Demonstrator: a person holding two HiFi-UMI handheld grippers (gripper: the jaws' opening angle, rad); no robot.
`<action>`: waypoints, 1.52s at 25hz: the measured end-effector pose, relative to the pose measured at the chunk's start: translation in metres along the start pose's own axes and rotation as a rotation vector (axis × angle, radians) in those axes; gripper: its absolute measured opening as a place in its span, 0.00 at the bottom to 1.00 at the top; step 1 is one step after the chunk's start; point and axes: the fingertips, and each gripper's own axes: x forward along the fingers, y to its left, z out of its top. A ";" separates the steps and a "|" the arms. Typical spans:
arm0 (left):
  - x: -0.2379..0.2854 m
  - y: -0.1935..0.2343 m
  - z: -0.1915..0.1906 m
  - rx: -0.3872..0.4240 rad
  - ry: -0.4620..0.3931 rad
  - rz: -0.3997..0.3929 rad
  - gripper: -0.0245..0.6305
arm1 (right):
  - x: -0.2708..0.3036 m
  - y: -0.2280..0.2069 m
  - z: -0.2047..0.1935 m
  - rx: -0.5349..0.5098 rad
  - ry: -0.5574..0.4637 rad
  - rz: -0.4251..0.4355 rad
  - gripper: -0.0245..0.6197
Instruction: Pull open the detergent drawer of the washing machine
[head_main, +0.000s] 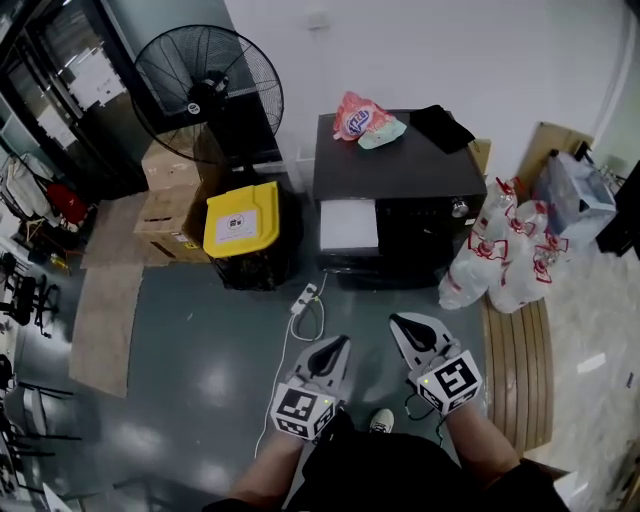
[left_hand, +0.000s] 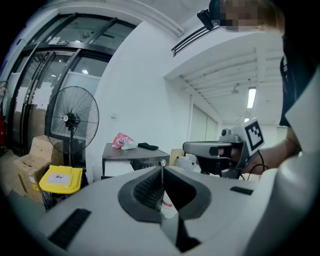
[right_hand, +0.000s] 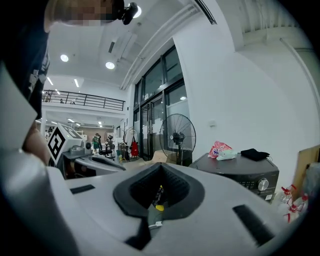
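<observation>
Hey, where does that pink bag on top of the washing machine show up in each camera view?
Head view: pink bag upper centre, at the far left of the washing machine top.
Left gripper view: pink bag left of centre, on the machine top.
Right gripper view: pink bag right of centre, on the machine top.
Shared landmark: black standing fan, left of the bag everywhere.

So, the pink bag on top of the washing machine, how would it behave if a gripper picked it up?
The pink bag looks crumpled and puffy, so it is probably light and floppy. Its smooth printed film may slip in a loose grip. It lies flat on the washing machine, so it seems unlikely to roll.
</observation>
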 end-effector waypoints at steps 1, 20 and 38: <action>-0.002 -0.003 0.000 0.001 -0.006 0.001 0.06 | -0.003 0.004 0.000 -0.007 0.003 0.003 0.04; -0.022 -0.014 -0.002 0.005 -0.024 0.027 0.06 | -0.015 0.030 -0.002 -0.020 0.018 0.048 0.04; -0.013 -0.016 0.000 0.019 -0.012 0.029 0.06 | -0.013 0.022 -0.002 -0.007 0.012 0.057 0.04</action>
